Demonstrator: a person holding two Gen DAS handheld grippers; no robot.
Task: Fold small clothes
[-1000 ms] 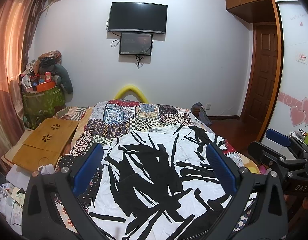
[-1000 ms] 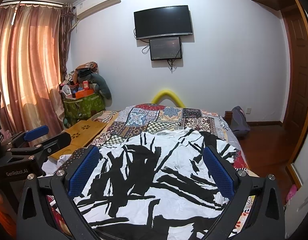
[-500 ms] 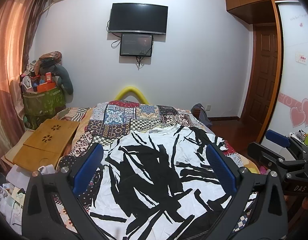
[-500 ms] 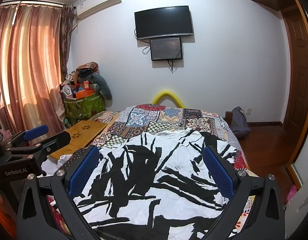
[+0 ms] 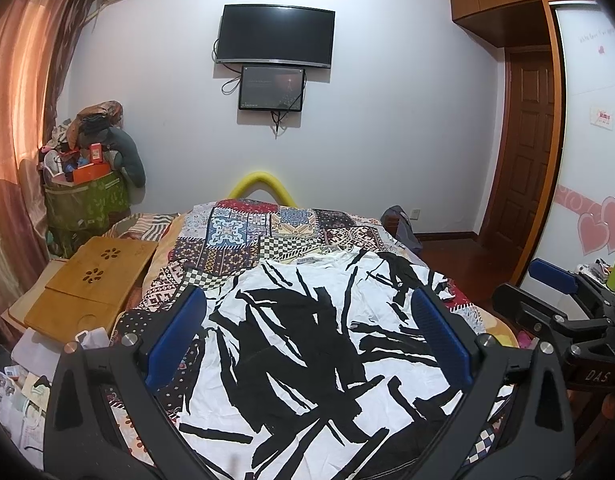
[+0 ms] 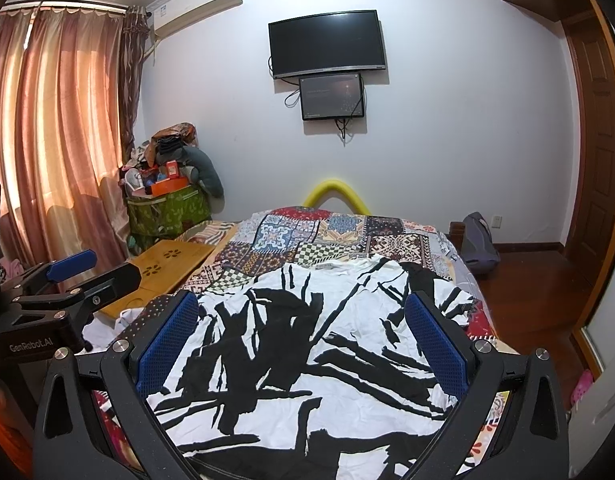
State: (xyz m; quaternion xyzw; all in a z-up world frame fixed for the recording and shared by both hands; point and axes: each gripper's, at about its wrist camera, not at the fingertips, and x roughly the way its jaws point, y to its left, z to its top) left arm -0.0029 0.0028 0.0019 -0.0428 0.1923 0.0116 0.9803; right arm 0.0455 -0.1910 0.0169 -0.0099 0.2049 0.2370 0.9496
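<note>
I hold my left gripper (image 5: 307,320) with its blue pads spread wide and empty, and the black-and-white shirt (image 5: 319,344) lies flat between and beyond them on the patchwork bedspread (image 5: 243,240), collar at the far end. My right gripper (image 6: 301,318) is likewise agape, holding nothing, above the same shirt. To the left of both sits a wooden lap tray (image 6: 167,268).
</note>
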